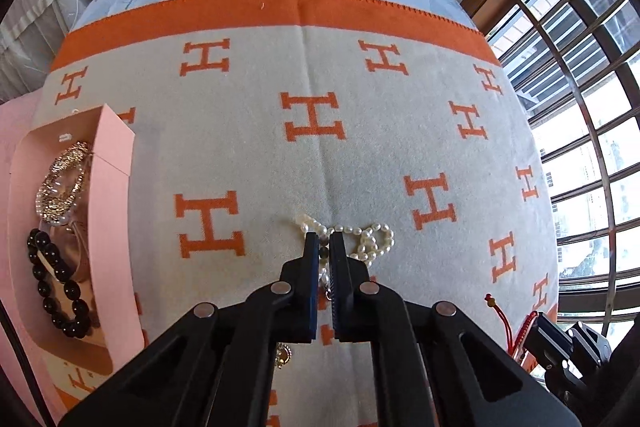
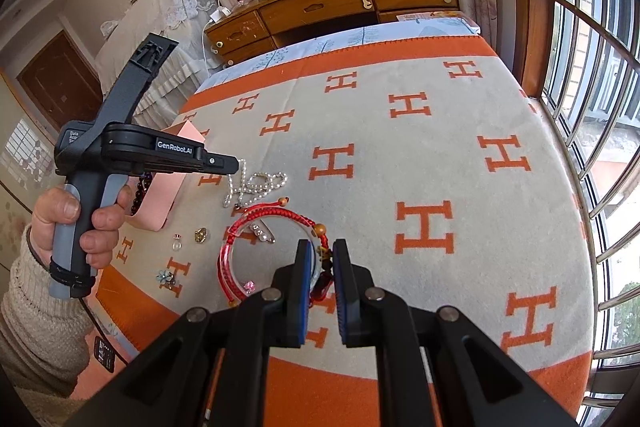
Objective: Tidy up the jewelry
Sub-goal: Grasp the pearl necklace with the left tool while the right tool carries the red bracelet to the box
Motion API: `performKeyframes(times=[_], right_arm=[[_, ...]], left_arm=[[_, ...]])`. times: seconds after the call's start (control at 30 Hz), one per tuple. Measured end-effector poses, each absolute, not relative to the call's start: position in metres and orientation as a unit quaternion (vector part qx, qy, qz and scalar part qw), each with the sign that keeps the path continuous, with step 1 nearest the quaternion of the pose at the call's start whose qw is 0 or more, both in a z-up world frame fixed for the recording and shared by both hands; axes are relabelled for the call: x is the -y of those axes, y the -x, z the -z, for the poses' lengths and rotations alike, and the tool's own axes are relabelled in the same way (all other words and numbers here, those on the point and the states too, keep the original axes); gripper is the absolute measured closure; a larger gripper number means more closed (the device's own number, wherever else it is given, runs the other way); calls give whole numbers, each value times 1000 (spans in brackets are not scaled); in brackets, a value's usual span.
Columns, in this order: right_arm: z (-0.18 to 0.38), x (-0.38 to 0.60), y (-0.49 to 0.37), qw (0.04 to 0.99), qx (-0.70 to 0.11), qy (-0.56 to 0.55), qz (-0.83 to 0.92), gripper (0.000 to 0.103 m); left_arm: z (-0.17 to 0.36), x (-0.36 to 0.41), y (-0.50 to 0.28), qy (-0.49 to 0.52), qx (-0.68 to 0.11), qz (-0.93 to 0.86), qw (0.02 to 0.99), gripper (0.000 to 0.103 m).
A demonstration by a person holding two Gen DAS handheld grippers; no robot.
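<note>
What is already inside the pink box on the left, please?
The pink box holds a black bead bracelet and, above it, a sparkly gold-and-silver piece. Its folded flap and near wall cover the rest of the interior, so anything beneath them cannot be seen.

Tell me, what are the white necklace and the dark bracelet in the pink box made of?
White necklace: looks like pearls, small uneven glossy cream beads; real or imitation I cannot tell. Dark bracelet in the pink box: round polished black beads, perhaps stone or glass, showing bright highlights.
</note>
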State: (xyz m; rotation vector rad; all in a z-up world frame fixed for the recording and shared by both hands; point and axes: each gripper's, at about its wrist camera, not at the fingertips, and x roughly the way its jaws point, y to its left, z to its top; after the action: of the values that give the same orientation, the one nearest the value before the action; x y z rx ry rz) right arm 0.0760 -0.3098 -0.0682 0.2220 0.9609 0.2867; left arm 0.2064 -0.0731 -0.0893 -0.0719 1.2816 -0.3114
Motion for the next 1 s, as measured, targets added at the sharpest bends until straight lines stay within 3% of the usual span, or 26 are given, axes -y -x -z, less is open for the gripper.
performKeyframes(times=[0.5,1.0], right_arm=[[18,273,-80,894,-411,-77,-163,92],[-39,179,-133,894,-380,-59,-228,92]], left_arm=[[-23,27,-170,41,-495,145,856,100],[-126,-75,-168,55,-407,76,909,100]])
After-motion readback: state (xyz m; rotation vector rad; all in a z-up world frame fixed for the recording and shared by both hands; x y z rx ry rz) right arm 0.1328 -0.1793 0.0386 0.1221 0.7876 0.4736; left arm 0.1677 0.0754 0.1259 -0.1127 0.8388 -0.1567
